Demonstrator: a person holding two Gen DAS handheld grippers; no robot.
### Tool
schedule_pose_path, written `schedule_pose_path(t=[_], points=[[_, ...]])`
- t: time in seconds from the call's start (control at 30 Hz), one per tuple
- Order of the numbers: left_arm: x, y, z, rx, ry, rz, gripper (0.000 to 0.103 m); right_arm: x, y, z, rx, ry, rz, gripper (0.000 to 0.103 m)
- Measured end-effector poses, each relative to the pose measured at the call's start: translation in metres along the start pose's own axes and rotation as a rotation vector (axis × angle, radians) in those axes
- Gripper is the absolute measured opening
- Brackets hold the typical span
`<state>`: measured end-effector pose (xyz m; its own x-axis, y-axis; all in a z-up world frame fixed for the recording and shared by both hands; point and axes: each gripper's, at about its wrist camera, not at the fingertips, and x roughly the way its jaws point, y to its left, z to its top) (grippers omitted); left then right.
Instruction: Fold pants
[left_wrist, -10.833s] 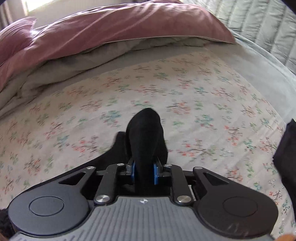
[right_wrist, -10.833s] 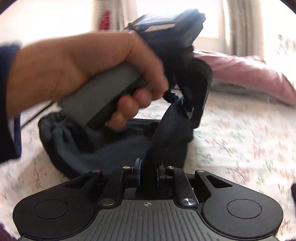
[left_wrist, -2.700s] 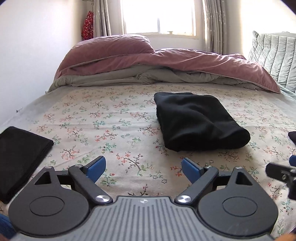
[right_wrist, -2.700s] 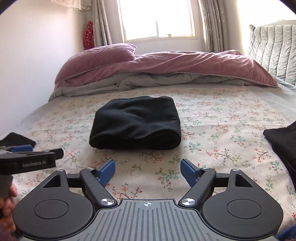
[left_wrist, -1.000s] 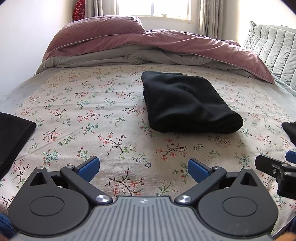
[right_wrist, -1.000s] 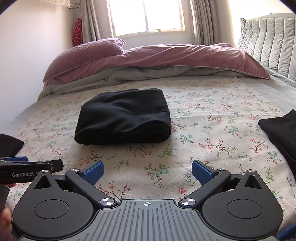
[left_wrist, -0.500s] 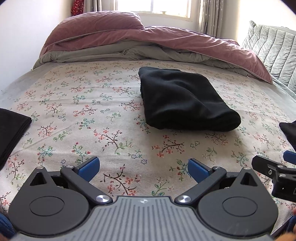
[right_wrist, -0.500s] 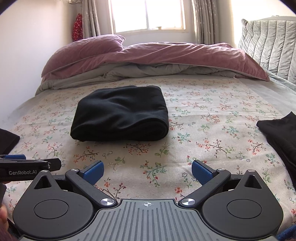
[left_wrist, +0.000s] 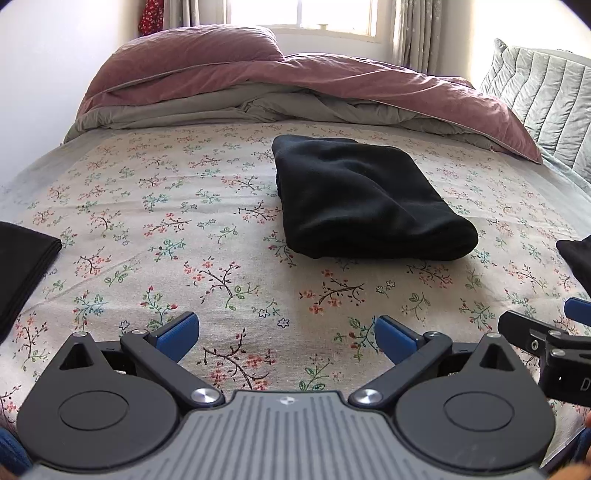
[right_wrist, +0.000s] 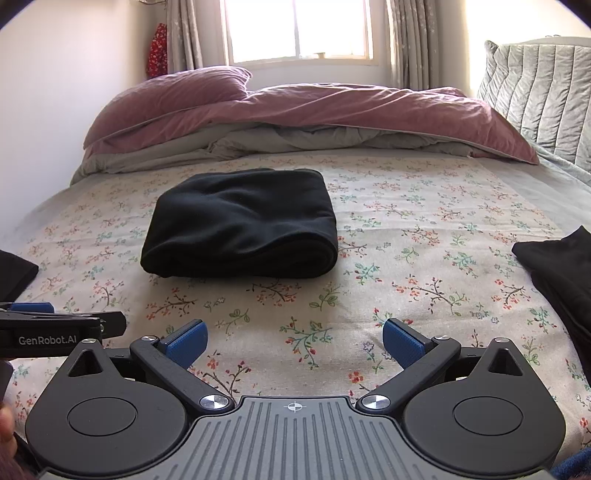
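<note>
The black pants (left_wrist: 365, 201) lie folded into a thick rectangle on the floral bed sheet (left_wrist: 177, 229); they also show in the right wrist view (right_wrist: 242, 225). My left gripper (left_wrist: 288, 334) is open and empty, held low over the sheet well in front of the pants. My right gripper (right_wrist: 293, 341) is open and empty too, at about the same distance from them. The right gripper's tip shows at the right edge of the left wrist view (left_wrist: 546, 339). The left gripper's side shows at the left edge of the right wrist view (right_wrist: 55, 328).
A folded black garment (left_wrist: 22, 266) lies at the left edge of the bed. Another black garment (right_wrist: 557, 269) lies at the right edge. A mauve duvet and pillow (right_wrist: 295, 107) are heaped at the far side under a window. A grey quilted headboard (right_wrist: 539, 88) stands at right.
Both grippers have tilted up slightly, so more of the window shows. They stay open, and the folded pants have not moved.
</note>
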<state>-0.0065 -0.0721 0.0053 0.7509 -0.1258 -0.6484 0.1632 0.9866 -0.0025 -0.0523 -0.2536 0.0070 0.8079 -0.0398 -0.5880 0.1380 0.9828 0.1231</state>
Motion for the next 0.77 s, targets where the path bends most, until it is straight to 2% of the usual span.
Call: schedule_pose_path(t=[0.77], points=[[-0.0021,-0.0064,0.0010,0.006,-0.040,0.016,0.103,-0.0016,-0.0005,0.0002,-0.004,-0.005,0.001,0.102]])
